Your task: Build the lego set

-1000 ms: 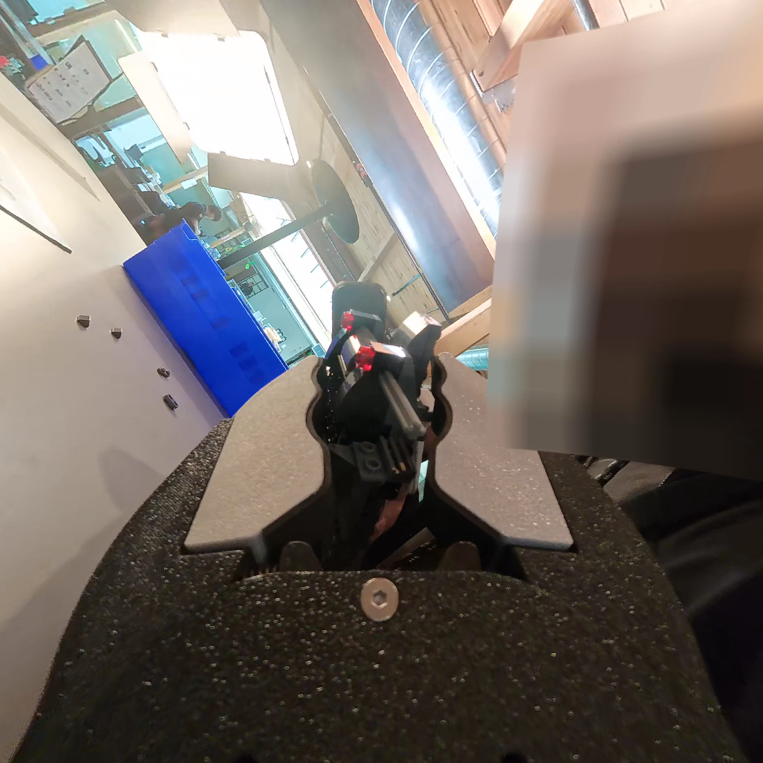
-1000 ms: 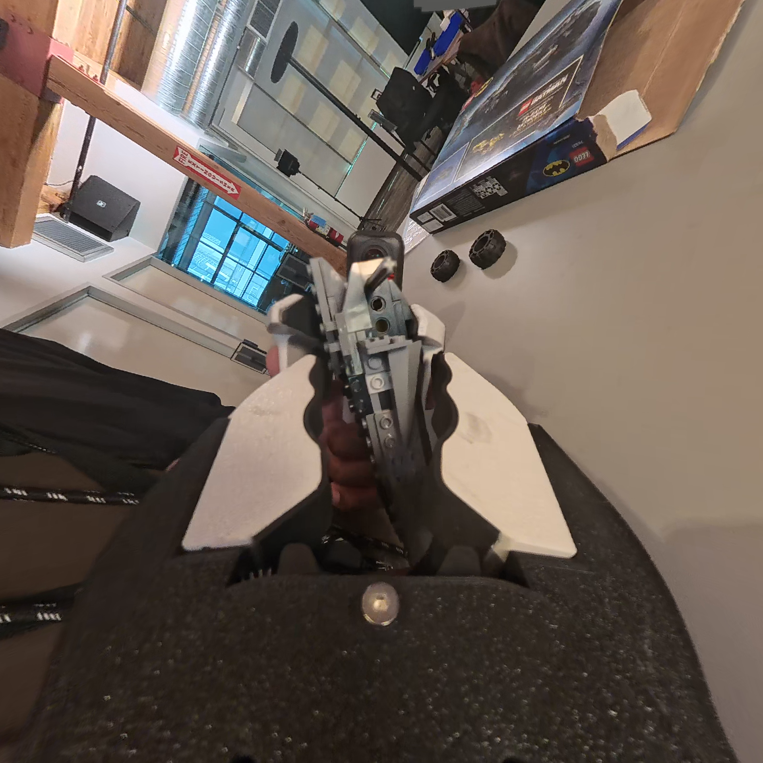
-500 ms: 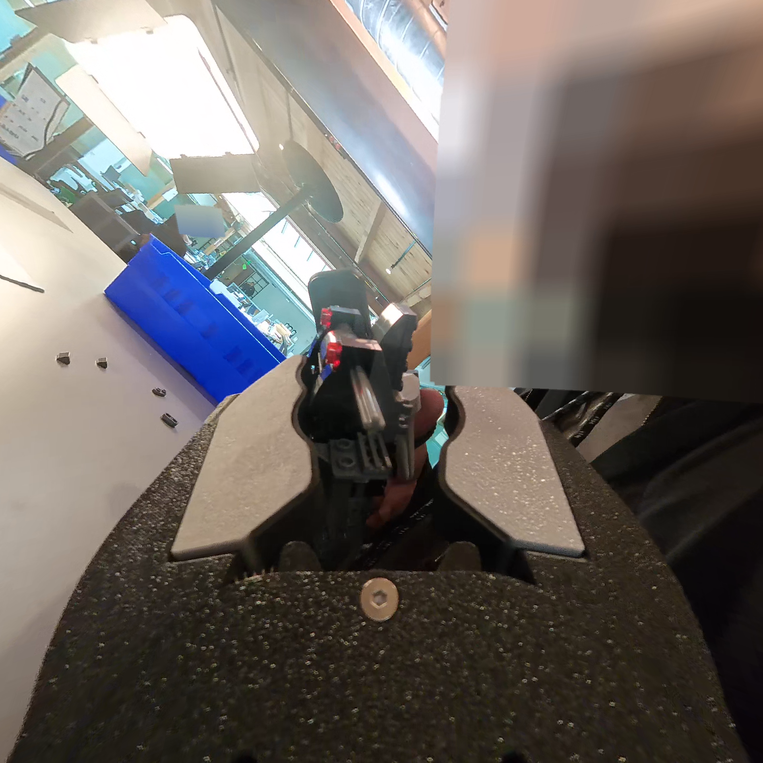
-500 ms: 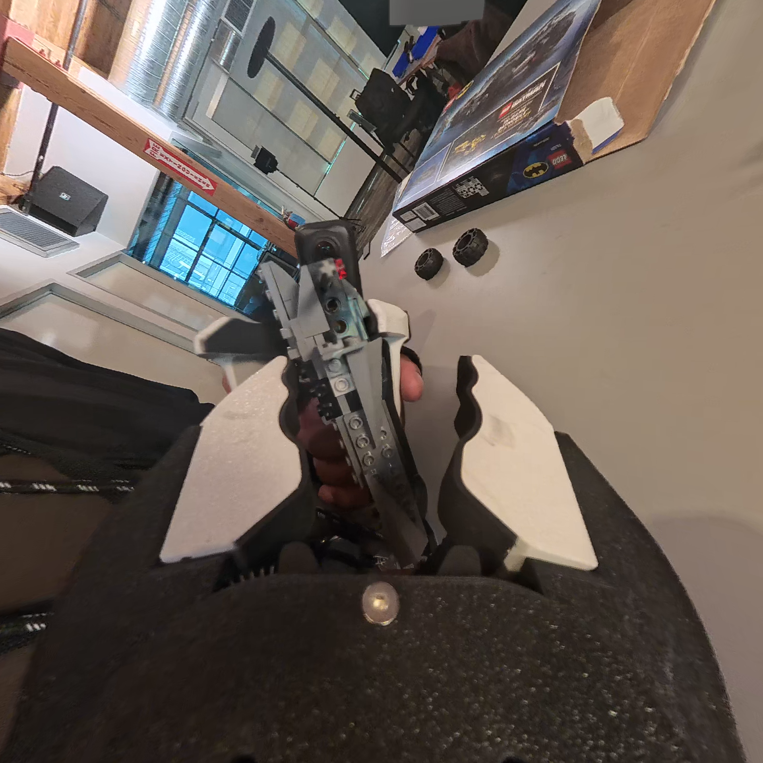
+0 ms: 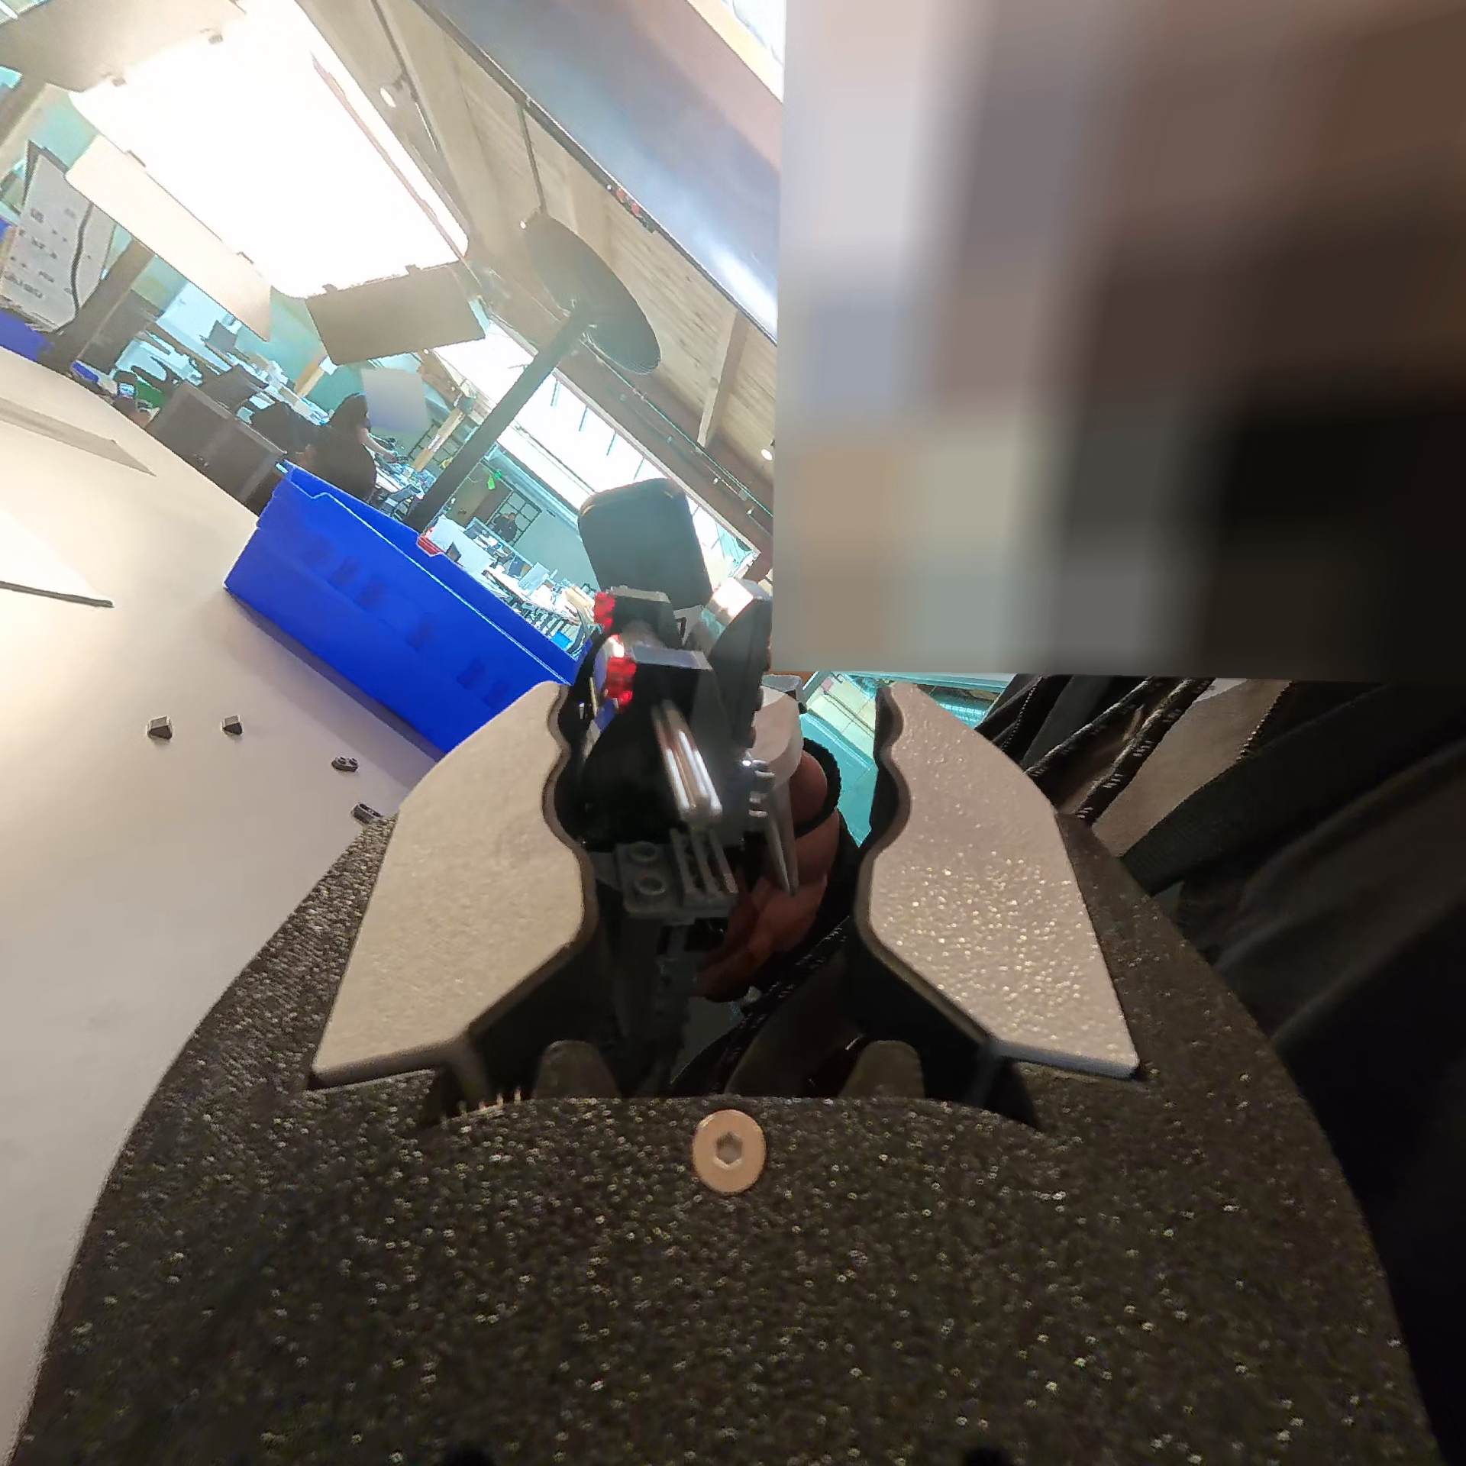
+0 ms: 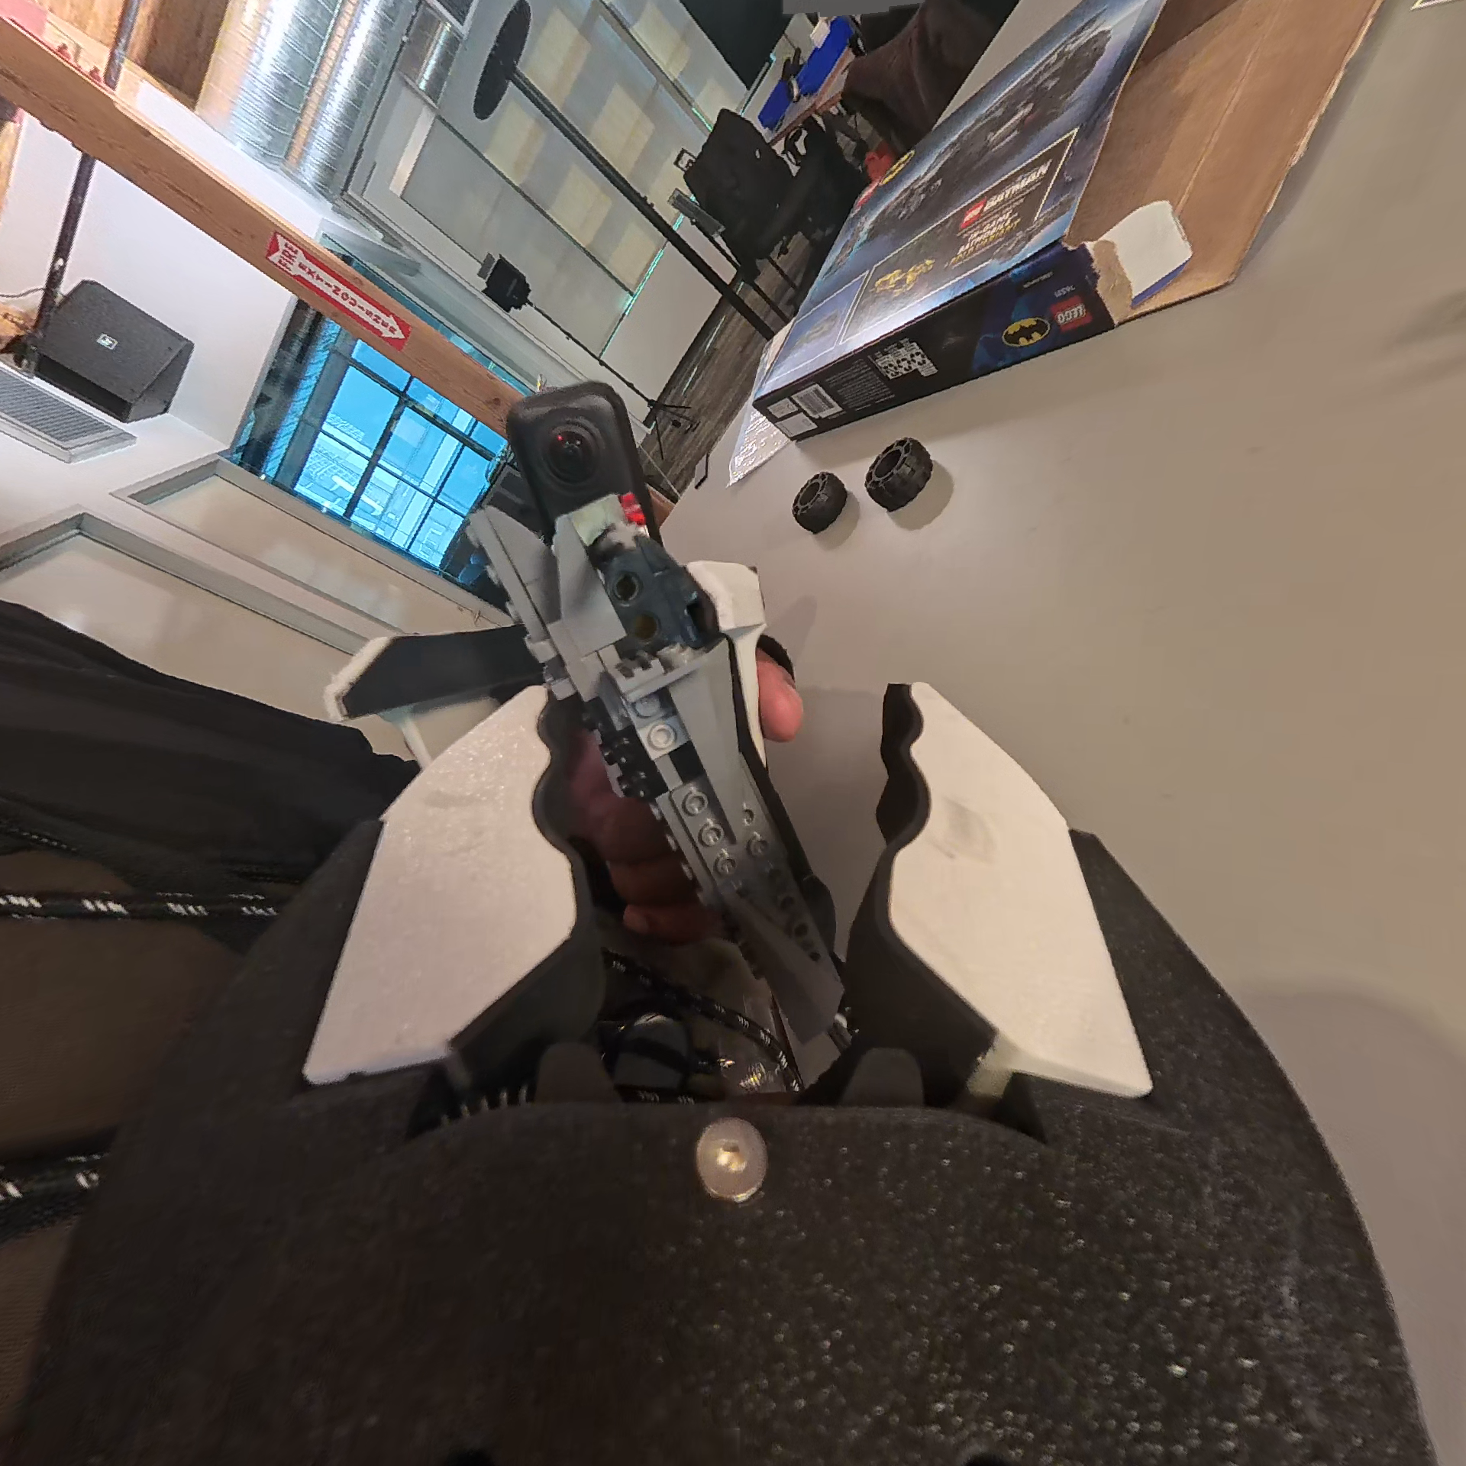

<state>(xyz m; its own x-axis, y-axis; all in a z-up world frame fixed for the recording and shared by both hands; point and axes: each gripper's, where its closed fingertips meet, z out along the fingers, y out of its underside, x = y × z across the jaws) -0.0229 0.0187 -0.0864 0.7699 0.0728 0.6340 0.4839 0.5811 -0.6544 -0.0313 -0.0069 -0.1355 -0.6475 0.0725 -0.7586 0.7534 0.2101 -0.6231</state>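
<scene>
**Now both sets of jaws stood wide around the brick model**

Evidently the grey and black brick model point(image 6: 674, 714) was no longer pinched. It stood up in the space between the two facing grippers, off the pale table point(image 6: 1190, 635). A second before, both pairs of fingers had sat close about it.

In the right wrist view, the right gripper point(image 6: 722, 706) had its jaws well apart. The model lay against its left-hand finger, and a clear gap showed at the other.

In the left wrist view, the left gripper point(image 5: 722, 706) was spread likewise. The model's dark end with red studs point(image 5: 674, 761) sat by one finger, clear of the other. A hand point(image 6: 777, 698) showed just behind the model. Neither view showed what bore the model's weight.

Farther out, two black wheels point(image 6: 821, 504) lay near a printed box point(image 6: 952, 262). On the left gripper's side, small dark pieces point(image 5: 230, 723) lay before a blue bin point(image 5: 381, 603).
</scene>
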